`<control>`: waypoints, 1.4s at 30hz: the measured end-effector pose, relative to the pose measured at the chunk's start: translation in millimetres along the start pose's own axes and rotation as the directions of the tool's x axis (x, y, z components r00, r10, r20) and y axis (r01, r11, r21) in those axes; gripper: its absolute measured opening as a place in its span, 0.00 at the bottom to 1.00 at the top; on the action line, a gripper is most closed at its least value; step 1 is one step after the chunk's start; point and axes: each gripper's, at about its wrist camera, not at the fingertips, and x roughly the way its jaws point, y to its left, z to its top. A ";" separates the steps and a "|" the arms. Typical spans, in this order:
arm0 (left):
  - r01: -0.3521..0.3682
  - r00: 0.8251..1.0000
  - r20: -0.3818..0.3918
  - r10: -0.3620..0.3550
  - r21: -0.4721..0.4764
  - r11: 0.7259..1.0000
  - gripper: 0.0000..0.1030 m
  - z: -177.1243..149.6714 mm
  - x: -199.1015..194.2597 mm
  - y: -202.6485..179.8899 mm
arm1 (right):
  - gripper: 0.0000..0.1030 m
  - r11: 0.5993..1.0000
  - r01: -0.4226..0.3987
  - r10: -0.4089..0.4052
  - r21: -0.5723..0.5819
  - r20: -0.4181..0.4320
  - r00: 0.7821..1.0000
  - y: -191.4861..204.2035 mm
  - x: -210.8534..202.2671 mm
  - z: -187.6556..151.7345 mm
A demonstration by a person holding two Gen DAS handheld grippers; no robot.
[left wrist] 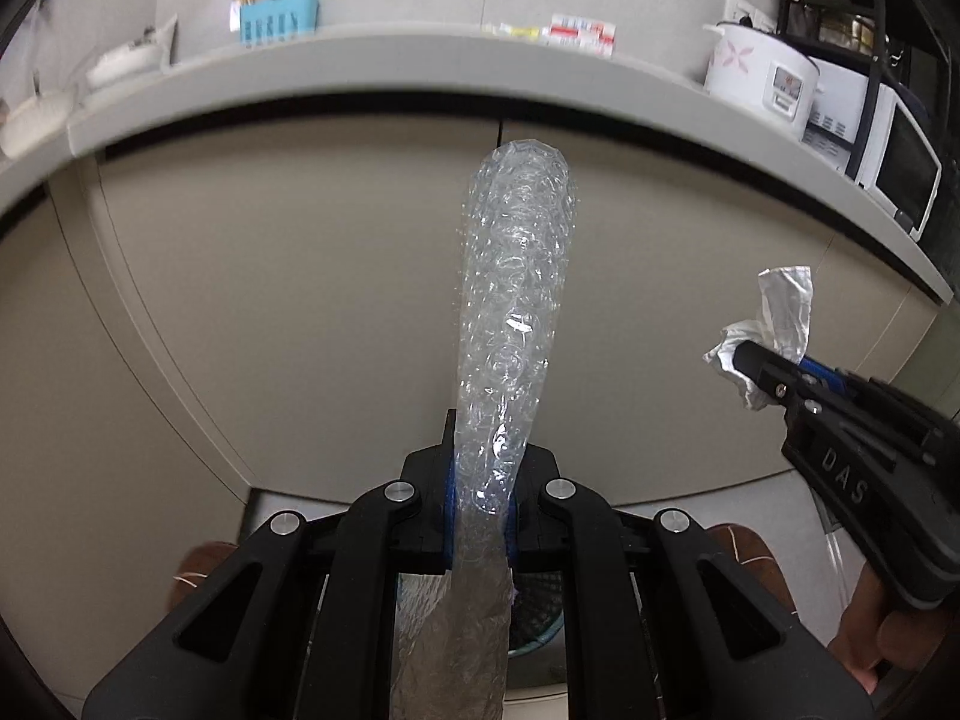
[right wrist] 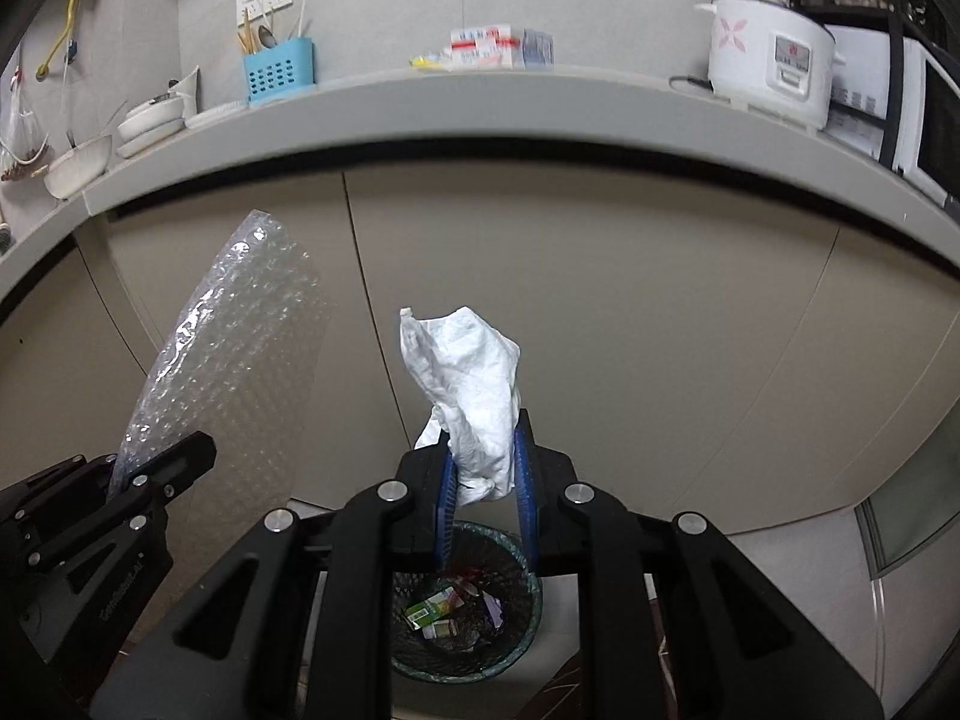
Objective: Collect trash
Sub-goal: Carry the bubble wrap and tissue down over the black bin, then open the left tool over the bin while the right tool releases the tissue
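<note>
The step in hand seems to be the drop of two pieces of trash into the waste basket (right wrist: 468,600), which stands on the floor directly under the right gripper (right wrist: 483,468) and already has some packets at its bottom. To do it well, I think each piece should be brought over the round mouth of the basket before the jaws let go, because both pieces are light and can drift to the side. The long piece needs more care: its lower end should go in first, otherwise it may lean on the rim and fall outside.

The right gripper has its jaws narrow, and its blue pads (right wrist: 523,468) press on a crumpled white tissue (right wrist: 468,384). Most of the tissue stands up above the pads, and a small part hangs below them.

The left gripper (left wrist: 480,498) also has its jaws almost closed, on a rolled sheet of bubble wrap (left wrist: 516,276). The roll passes between the pads; a long part points up and forward, a shorter part hangs down toward the camera. In the left wrist view only a small part of the basket shows, behind the wrap.

Farther away are the beige cabinet doors (right wrist: 600,330) and above them the grey counter (right wrist: 540,102), with a blue utensil holder (right wrist: 279,75) and a white rice cooker (right wrist: 774,60).
</note>
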 end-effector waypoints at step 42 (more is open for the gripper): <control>0.061 0.854 -0.512 -0.093 -0.078 0.995 0.10 -128.4 250.3 33.3 | 0.15 0.995 0.037 0.012 0.092 -0.484 0.875 -17.1 214.5 -124.5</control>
